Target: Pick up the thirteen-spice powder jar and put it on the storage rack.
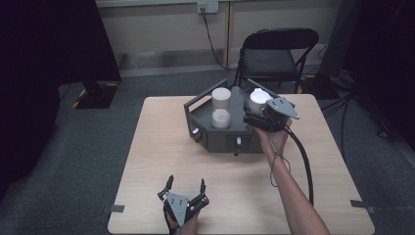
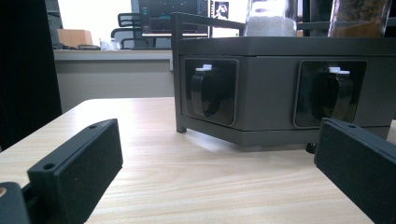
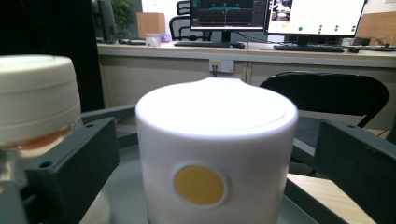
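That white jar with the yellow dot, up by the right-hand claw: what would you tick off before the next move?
1. Right gripper jaws apart, either side of the white jar: ok.
2. Pads pressing on the jar: not ok; gaps show on both sides.
3. Jar upright in the dark tray: ok.
4. Neighbouring jar clear of the left jaw: cannot tell, it sits very close.
5. Left gripper open, resting apart on the table: ok.
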A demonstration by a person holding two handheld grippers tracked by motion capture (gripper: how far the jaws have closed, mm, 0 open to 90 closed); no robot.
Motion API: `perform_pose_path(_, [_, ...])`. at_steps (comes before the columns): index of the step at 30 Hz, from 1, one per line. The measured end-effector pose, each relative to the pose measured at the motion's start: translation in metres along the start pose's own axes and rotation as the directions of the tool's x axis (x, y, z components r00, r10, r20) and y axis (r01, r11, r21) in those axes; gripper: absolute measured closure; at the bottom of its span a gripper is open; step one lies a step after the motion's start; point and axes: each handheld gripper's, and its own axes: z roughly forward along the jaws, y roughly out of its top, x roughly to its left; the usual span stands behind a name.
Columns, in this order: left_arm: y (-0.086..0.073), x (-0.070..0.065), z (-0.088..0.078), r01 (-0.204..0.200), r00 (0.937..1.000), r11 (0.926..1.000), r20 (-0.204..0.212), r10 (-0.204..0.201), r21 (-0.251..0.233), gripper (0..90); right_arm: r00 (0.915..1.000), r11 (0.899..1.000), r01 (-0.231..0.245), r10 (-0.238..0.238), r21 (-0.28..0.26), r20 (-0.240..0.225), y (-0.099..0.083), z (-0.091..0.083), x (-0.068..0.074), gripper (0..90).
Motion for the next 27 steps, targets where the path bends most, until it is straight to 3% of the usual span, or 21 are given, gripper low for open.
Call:
perform_pose_path(3, [0.000,0.000,0.000,0.000,1.0000,1.0000,0.000,0.000,0.000,0.5,0.9989,0.999,-0.043,0.043,0.001,-0.018,0.001,-0.001,-0.006,0.0])
perform_pose_path(10, [0.000,0.000,0.000,0.000,1.0000,1.0000,0.000,0.000,0.000,0.5,0.9994,0.999,-0.023,0.022,-0.024,-0.026,-0.001,-0.008,-0.005,0.0])
perform_pose_path(15, [0.000,0.000,0.000,0.000,1.0000,1.0000,0.001,0.000,0.000,0.5,0.9988,0.998,0.047,-0.048,-0.048,-0.012,-0.006,-0.016,0.001,0.0])
perform_pose_path(20, [0.000,0.000,0.000,-0.001,1.0000,1.0000,0.001,0.001,0.001,0.5,0.9995,0.998,0.017,-0.018,-0.053,-0.027,-0.008,-0.024,-0.005,0.0])
perform_pose_path(27, [0.000,0.000,0.000,-0.001,1.0000,1.0000,0.001,0.001,0.001,0.5,0.9994,0.997,0.013,-0.015,-0.071,-0.032,-0.014,-0.038,-0.008,0.0])
